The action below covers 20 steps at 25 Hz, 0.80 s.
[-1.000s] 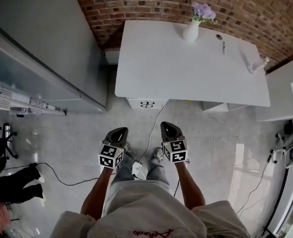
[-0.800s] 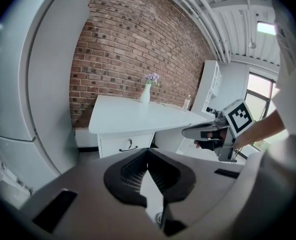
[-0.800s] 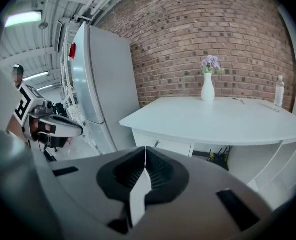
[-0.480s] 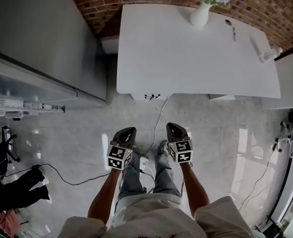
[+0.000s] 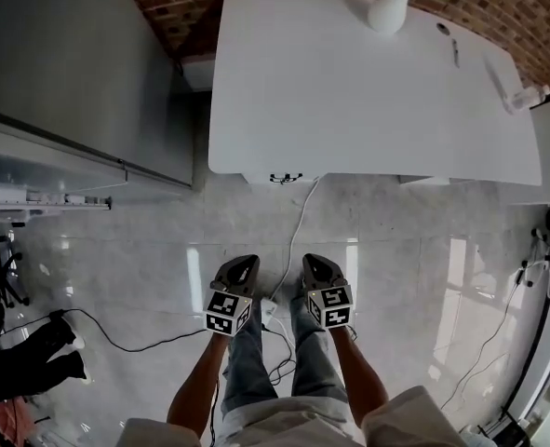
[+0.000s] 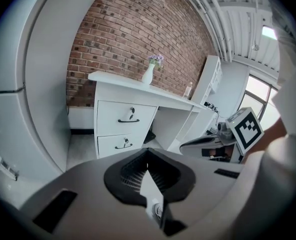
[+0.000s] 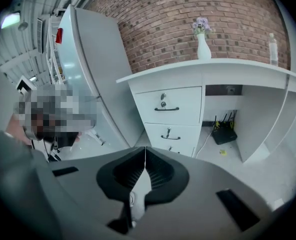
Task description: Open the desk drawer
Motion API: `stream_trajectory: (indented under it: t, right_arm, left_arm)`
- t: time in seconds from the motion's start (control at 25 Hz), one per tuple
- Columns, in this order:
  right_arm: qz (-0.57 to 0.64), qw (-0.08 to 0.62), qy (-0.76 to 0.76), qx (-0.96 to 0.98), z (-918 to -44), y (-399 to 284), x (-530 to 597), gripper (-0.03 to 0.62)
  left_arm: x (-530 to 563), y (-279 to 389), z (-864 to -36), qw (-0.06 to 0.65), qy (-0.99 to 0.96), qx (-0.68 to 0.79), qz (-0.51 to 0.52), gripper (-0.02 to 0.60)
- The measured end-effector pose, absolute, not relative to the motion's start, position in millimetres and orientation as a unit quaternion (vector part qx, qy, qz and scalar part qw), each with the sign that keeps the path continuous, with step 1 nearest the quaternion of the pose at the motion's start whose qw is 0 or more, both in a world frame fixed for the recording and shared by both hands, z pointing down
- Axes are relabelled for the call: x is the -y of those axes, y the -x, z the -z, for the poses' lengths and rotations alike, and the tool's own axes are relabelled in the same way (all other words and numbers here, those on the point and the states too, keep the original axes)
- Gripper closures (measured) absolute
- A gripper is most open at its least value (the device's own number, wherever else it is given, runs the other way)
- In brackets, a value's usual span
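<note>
The white desk (image 5: 368, 91) stands against the brick wall, and only the top edge of its drawer unit (image 5: 279, 178) shows under its front. In the left gripper view the top drawer (image 6: 112, 115) and its dark handle (image 6: 128, 120) sit above a lower drawer (image 6: 110, 145). The right gripper view shows the same stack, with the top drawer (image 7: 180, 101) and its handle (image 7: 166, 109). My left gripper (image 5: 242, 263) and right gripper (image 5: 314, 261) hang side by side over the floor, well short of the desk. Both are shut and hold nothing.
A tall grey cabinet (image 5: 70, 63) flanks the desk's left. A white cable (image 5: 298, 222) runs from the desk to a power strip (image 5: 265, 313) between my feet. A vase (image 5: 391, 7) and a bottle (image 5: 526, 96) stand on the desk. Someone's dark legs (image 5: 23, 361) are at the far left.
Both grippers have sunk and sit lower in the head view, still side by side and shut. The desk now fills more of the top of that view.
</note>
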State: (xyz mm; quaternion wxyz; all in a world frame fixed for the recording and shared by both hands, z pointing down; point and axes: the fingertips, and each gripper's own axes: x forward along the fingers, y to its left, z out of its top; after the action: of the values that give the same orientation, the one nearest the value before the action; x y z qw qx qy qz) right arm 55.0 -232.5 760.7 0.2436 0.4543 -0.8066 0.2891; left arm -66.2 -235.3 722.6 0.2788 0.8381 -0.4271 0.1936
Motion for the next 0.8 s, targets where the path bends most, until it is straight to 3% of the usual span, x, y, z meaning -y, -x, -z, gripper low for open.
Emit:
stream_trajectory:
  t: [0.44, 0.56, 0.68, 0.8]
  right_arm:
    - [-0.307, 0.255, -0.457, 0.795, -822.5, -78.6, 215.7, 0.576]
    - [-0.328, 0.23, -0.462, 0.791, -828.5, -79.4, 220.9, 0.576]
    - [-0.457, 0.079, -0.459, 0.758, -822.1, -77.1, 229.1, 0.571]
    - [-0.602, -0.18, -0.422, 0.653, -816.0, -81.5, 245.6, 0.434]
  left_arm:
    - [227.0, 55.4, -786.7, 0.301, -0.821, 0.445, -0.193, 0.571]
    - [230.3, 54.5, -788.8, 0.299, -0.823, 0.443, -0.194, 0.571]
    - [233.3, 55.9, -782.9, 0.289, -0.825, 0.444, -0.194, 0.571]
    - [240.5, 58.4, -775.0, 0.275, -0.827, 0.452, -0.188, 0.571]
